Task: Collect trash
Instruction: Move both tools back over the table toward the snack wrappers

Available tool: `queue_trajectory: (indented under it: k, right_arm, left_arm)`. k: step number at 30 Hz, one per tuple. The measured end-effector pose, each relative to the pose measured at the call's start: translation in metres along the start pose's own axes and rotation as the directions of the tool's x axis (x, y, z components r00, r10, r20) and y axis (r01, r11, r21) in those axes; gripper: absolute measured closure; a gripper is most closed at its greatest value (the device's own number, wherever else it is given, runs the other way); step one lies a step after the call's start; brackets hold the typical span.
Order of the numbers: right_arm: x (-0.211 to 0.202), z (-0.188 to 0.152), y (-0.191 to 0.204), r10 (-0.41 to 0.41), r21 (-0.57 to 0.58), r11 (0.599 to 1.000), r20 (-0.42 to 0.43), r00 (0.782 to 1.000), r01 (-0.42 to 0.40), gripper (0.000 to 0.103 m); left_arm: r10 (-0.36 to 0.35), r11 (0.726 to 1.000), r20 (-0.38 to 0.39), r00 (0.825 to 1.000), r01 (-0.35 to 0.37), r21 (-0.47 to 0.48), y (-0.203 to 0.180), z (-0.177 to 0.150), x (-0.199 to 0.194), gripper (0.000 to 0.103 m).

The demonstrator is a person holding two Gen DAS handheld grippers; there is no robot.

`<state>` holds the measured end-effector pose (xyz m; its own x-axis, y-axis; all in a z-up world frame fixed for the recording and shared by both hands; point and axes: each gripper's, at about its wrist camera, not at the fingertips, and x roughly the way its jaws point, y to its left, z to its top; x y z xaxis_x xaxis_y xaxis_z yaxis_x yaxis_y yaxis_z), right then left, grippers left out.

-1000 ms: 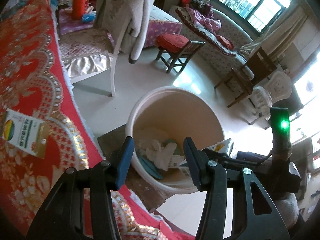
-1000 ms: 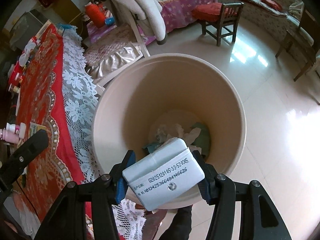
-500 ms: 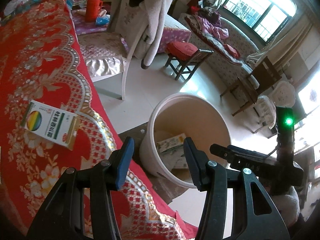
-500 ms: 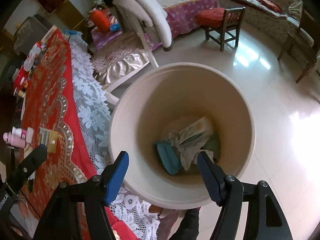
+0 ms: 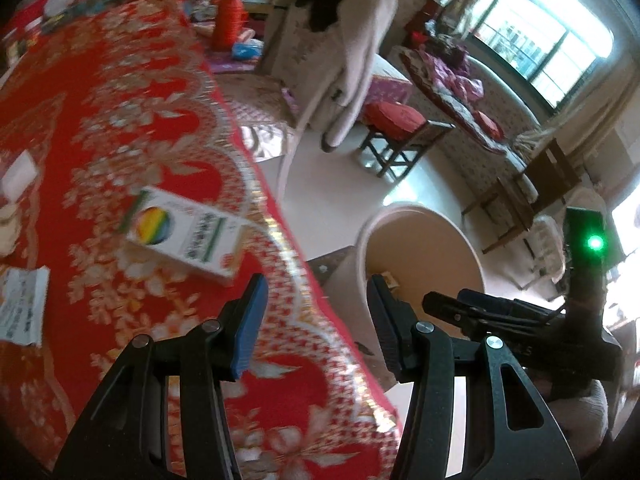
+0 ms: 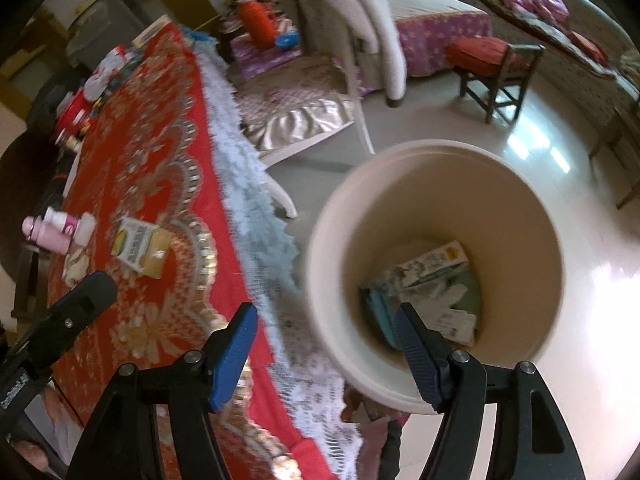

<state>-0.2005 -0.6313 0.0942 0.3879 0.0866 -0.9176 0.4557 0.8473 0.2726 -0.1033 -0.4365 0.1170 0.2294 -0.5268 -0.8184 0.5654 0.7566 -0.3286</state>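
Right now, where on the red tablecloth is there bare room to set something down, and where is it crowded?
Bare cloth lies between the medicine box and the tablecloth's gold-trimmed edge, and beyond the box up the table's middle. Crowded: the far end's clutter, and the pink bottle and paper scraps beside the box.

A lived-in home sitting room; a table under a red and gold tablecloth (image 5: 120,128) filled the left of the frame; a patterned sofa (image 5: 472,92) stood below a large window (image 5: 548,36) at upper right; a wooden stool with a red cushion (image 5: 394,116) and a garment-draped chair (image 5: 340,52) occupied the glossy tiled floor (image 6: 580,240).
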Motion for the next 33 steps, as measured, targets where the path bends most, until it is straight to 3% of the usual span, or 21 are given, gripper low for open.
queue_trajectory:
  k: [6,13,21,27,33]
  right_arm:
    - [0.007,0.002,0.041,0.030,-0.070,0.997,-0.008,1.000,-0.030,0.035]
    - [0.015,-0.002,0.088,0.064,-0.150,0.986,-0.029,0.998,-0.068,0.035]
    - [0.023,-0.001,0.132,0.087,-0.205,0.974,-0.041,0.995,-0.093,0.034]
    - [0.029,-0.002,0.157,0.091,-0.246,0.964,-0.061,0.994,-0.104,0.034]
    - [0.039,0.003,0.181,0.117,-0.261,0.956,-0.082,0.990,-0.134,0.034]
  left_arm:
    - [0.049,0.994,0.010,0.999,-0.048,-0.099,0.061,-0.001,-0.011,0.053]
    - [0.121,0.967,0.003,0.993,-0.117,-0.225,0.137,0.008,-0.016,0.053]
    - [0.171,0.944,-0.023,0.985,-0.170,-0.284,0.197,0.020,-0.006,0.053]
    - [0.121,0.937,-0.080,0.989,-0.141,-0.319,0.224,0.012,0.002,0.054]
    - [0.080,0.948,-0.109,0.991,-0.109,-0.299,0.231,-0.014,-0.020,0.054]
